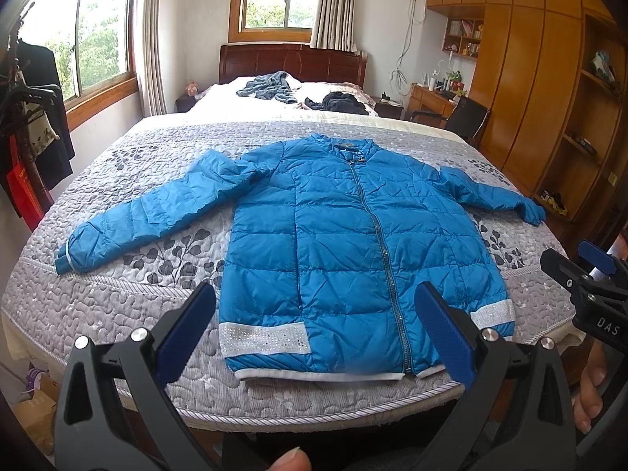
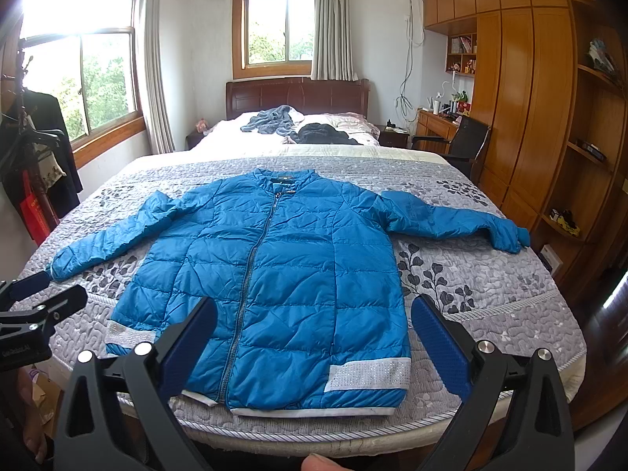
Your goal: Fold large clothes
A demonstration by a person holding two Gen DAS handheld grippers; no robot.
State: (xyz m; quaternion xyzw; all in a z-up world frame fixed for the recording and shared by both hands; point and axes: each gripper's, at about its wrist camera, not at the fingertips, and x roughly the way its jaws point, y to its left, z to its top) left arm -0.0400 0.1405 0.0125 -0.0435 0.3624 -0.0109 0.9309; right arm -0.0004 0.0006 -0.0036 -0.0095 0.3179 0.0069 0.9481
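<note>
Blue quilted zip-up puffer jacket [image 1: 337, 243] spread flat, sleeves out; left gripper [image 1: 314, 325] and right gripper [image 2: 314, 333] near its hem, fingers apart, empty.

One blue jacket [image 1: 345, 243] lay on one bed [image 1: 117, 306]; two tools, left [image 1: 314, 337] and right [image 2: 314, 349], two windows, and two crumpled garments were visible.

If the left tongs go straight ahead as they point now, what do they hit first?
Probably the blue jacket: the open left tongs frame its lower front near the zipper, with nothing between. Depth is unclear.
</note>
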